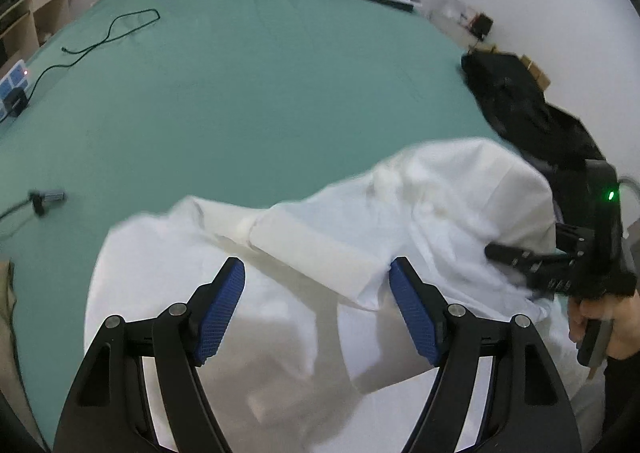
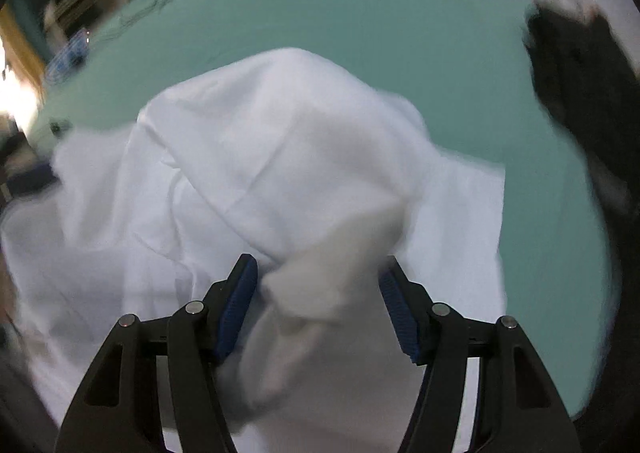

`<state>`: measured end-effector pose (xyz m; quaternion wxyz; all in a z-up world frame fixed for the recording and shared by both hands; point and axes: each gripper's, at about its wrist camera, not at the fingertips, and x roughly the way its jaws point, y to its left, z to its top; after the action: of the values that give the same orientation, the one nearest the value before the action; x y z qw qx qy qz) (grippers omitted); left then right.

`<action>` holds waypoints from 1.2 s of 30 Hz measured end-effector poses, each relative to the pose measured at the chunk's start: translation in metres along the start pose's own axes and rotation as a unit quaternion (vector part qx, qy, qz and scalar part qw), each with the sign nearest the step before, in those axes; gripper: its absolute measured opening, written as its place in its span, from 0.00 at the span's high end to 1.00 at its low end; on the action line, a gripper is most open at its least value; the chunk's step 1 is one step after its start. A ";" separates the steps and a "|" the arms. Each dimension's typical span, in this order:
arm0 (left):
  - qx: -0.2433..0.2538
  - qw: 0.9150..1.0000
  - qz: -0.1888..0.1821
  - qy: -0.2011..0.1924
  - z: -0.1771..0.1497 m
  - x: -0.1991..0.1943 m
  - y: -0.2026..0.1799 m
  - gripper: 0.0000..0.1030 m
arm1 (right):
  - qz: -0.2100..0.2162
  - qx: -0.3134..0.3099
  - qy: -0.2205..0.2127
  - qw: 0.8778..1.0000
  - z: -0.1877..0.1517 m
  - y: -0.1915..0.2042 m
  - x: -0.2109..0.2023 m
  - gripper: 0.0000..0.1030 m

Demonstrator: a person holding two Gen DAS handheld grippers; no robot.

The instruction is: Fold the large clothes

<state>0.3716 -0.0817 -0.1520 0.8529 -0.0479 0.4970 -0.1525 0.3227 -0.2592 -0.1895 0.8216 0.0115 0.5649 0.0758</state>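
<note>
Bed (image 1: 260, 93), covered by a green sheet, carries the work. On its near part lies the white garment (image 1: 248, 293), large, rumpled, with one raised hump toward the right and a loose flap or sleeve (image 1: 320, 249) lying across its middle; a black garment (image 1: 520, 101) sits at the far right edge of the bed, apart from the white one's body, and a black cable (image 1: 100, 37) trails over the sheet at far left.

Left hand-held gripper (image 1: 316, 309): jaws wide apart above the white cloth, pads bare, nothing held. Right hand-held gripper (image 2: 320, 301): jaws standing about halfway apart with a bunched fold of the white garment (image 2: 280, 157) between them; the right-wrist view is blurred, and the pads do not appear to press on the cloth, so a grip cannot be confirmed. In the left-wrist view the same tool (image 1: 516, 257) points in over the garment's right side, held by a hand (image 1: 600, 329).

Judged step: gathering and spreading the garment before the first fold. To do it well, each jaw pair should close on a single edge or corner rather than a bunched mass, the two grasp points should lie well apart on one hem or shoulder line, and the cloth should be drawn taut and laid flat on the open green area, clear of the cable and the black garment.
</note>
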 end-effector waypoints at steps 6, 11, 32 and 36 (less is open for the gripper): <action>-0.035 0.999 0.006 0.027 -0.040 -0.020 -0.007 0.25 | 0.107 0.078 -0.036 0.991 -0.040 -0.025 -0.007 0.67; -0.103 0.993 -0.040 0.029 -0.070 -0.029 -0.006 0.25 | 0.172 0.118 -0.066 0.976 -0.058 -0.019 -0.017 0.93; -0.043 0.995 0.055 -0.075 -0.039 -0.037 -0.012 0.74 | 0.294 0.203 -0.138 0.924 -0.075 0.004 0.007 0.88; -0.009 0.994 0.092 -0.051 -0.072 -0.036 -0.003 0.75 | 0.264 0.181 -0.107 0.941 -0.102 0.003 0.010 0.79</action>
<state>0.2920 -0.0681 -0.1575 0.8871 -0.0172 0.4566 -0.0660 0.2306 -0.2616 -0.2350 0.8118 0.3167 0.4543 0.1850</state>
